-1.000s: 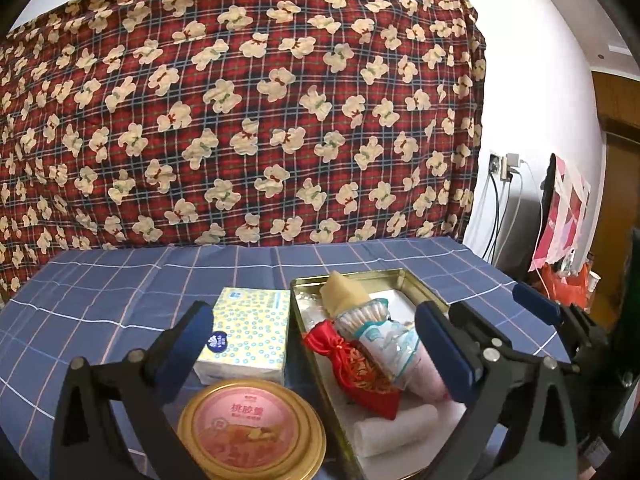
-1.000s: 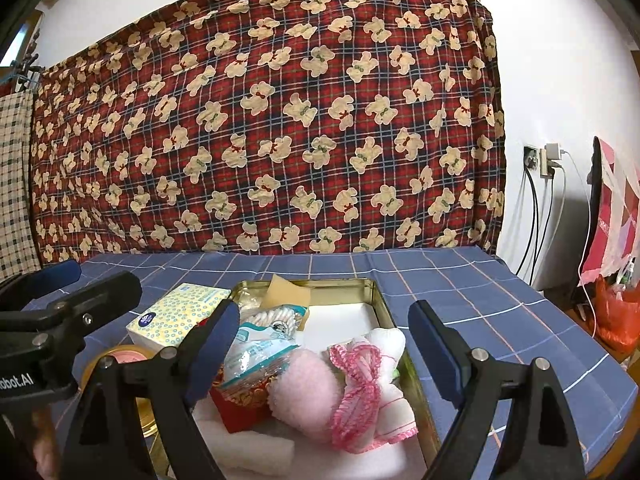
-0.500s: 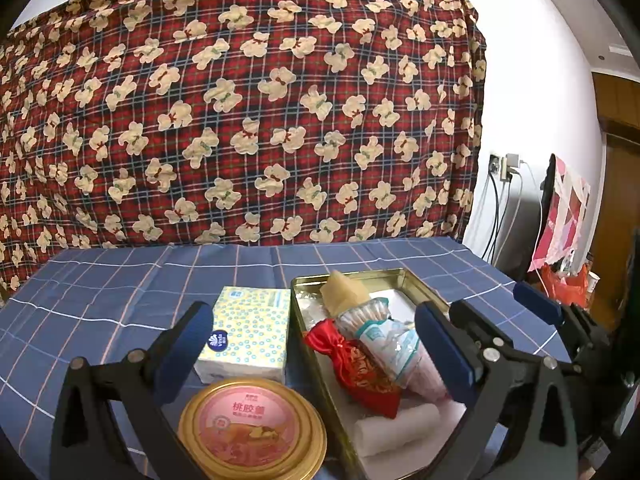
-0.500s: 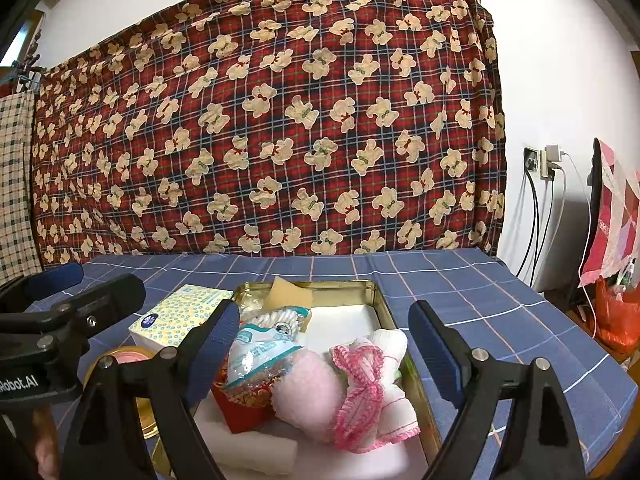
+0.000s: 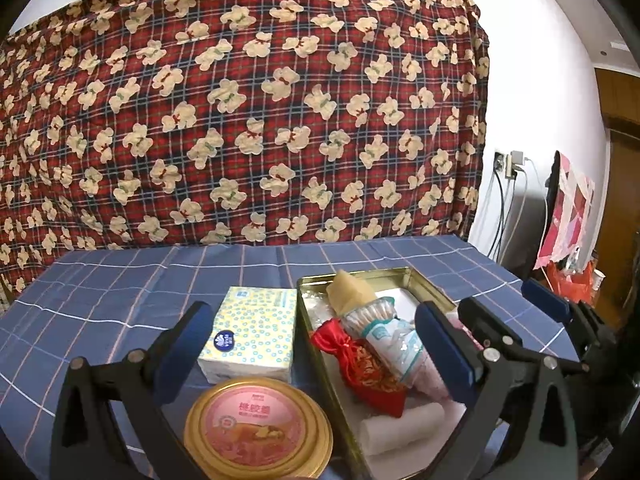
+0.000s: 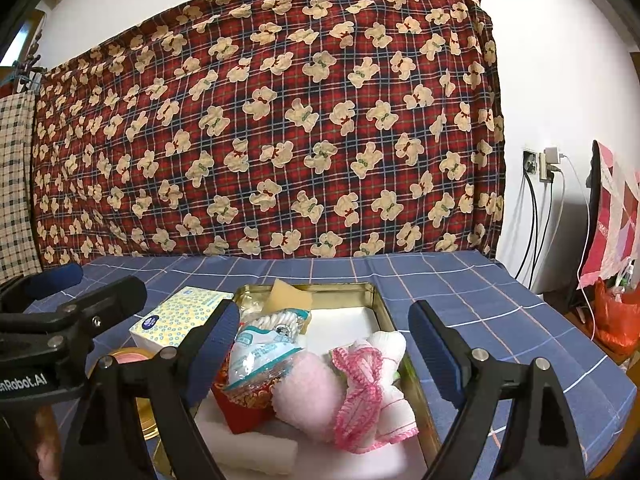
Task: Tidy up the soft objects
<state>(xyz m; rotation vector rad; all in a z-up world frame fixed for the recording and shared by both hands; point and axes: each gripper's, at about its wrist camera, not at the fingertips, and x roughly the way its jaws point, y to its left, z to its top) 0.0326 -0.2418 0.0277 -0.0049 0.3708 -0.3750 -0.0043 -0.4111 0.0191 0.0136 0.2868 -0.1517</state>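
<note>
**Task status: soft items mostly in the tin**

The gold tin [image 6: 382,312] sits on the desk [image 5: 120,292], which is covered by a blue checked cloth. The tin holds a red pouch [image 5: 360,364], a swab pack [image 5: 384,328], a pink puff [image 6: 306,392], a pink-trimmed cloth [image 6: 372,384], a white roll [image 5: 400,428] and a yellow sponge [image 6: 290,298].

Outside the tin, just beside its left wall, lies the tissue pack [image 5: 252,338]. A round can [image 5: 256,428] sits in front of the pack.

The left hand-held gripper [image 5: 316,352] is spread and empty, above the can and the tin's left wall. The right hand-held gripper [image 6: 324,344] is spread and empty, above the tin.

Judgement: packing is nearly complete. The tissue pack is the likely remaining soft item. The can looks rigid and probably stays out.
</note>
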